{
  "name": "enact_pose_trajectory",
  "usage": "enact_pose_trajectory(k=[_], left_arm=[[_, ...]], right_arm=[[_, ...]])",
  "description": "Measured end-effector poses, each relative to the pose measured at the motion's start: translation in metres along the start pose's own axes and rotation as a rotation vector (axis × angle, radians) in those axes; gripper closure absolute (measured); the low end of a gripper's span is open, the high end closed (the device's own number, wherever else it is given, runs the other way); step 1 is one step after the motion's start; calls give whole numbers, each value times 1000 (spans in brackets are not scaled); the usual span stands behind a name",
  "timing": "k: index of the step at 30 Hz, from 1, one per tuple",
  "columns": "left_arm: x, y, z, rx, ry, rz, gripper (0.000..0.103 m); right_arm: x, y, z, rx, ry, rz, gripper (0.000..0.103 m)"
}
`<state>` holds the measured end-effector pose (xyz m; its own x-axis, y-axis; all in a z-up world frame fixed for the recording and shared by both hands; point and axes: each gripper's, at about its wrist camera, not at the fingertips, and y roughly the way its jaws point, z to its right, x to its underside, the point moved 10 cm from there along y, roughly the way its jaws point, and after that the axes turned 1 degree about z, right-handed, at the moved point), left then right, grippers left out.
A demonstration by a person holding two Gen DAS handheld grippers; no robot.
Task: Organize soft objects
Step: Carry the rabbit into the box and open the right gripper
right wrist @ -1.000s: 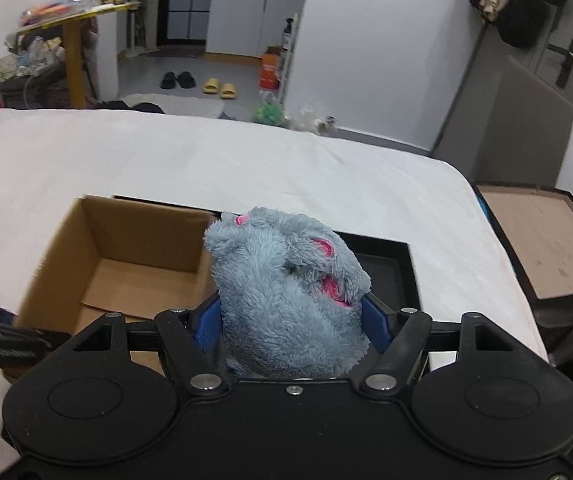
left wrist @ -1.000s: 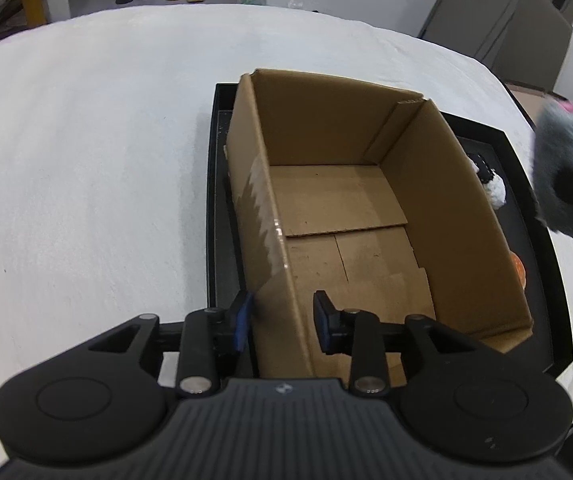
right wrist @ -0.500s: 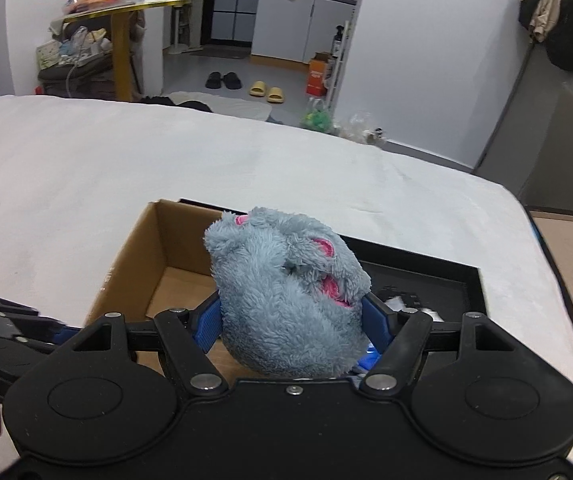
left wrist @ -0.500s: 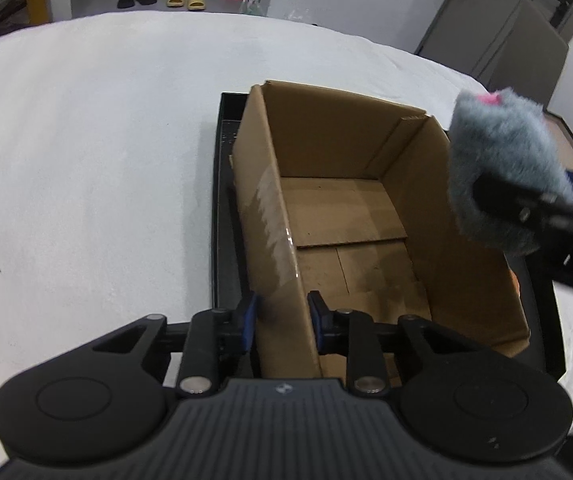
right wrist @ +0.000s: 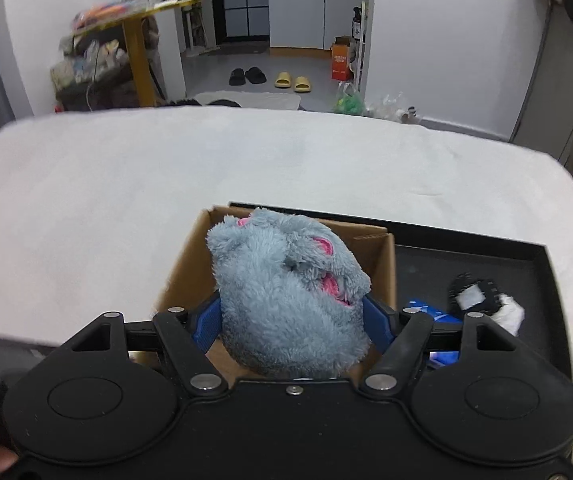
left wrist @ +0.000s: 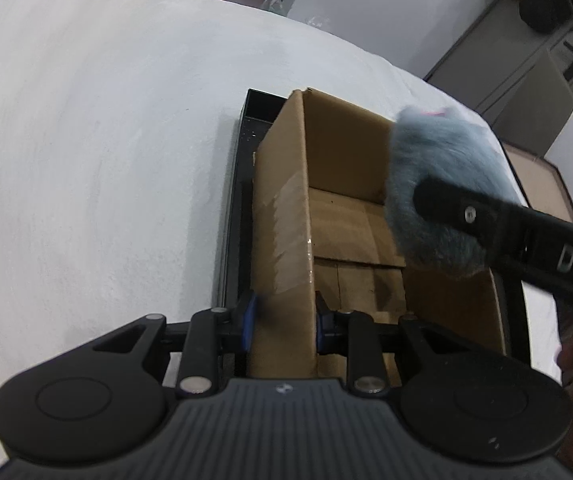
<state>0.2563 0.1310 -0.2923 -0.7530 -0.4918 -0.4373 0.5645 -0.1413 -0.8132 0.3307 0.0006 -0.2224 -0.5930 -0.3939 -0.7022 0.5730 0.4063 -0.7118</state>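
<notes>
Grey plush toy (right wrist: 286,304) sits over the open cardboard box (left wrist: 350,216), light and squashy so I'd grip mid-body; right gripper (right wrist: 292,320) jaws opening around it, left gripper (left wrist: 282,318) clenched on the box wall.

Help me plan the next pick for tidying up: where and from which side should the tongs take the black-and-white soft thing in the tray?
Grip the black-and-white soft thing across its dark middle, coming from above. It lies low on the black tray, right of the cardboard box, and the tray's rim hinders a sideways approach. Its exact shape is unclear.
</notes>
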Motion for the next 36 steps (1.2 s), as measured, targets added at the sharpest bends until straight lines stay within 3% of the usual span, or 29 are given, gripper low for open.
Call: enact_pose_trajectory(k=[4, 7, 19, 30, 36], left_arm=[[1, 0, -2, 6, -14, 4, 76], [2, -1, -2, 8, -16, 7, 76], [-1, -5, 1, -42, 8, 21, 72], [-11, -24, 15, -103, 64, 68, 46], [-11, -24, 27, -121, 84, 80, 37]], right_arm=[[-5, -1, -4, -21, 34, 32, 19], [0, -4, -5, -43, 36, 28, 17], [17, -20, 21, 7, 42, 18, 11], [26, -36, 50, 30, 93, 32, 10], [31, -42, 73, 60, 112, 41, 10]])
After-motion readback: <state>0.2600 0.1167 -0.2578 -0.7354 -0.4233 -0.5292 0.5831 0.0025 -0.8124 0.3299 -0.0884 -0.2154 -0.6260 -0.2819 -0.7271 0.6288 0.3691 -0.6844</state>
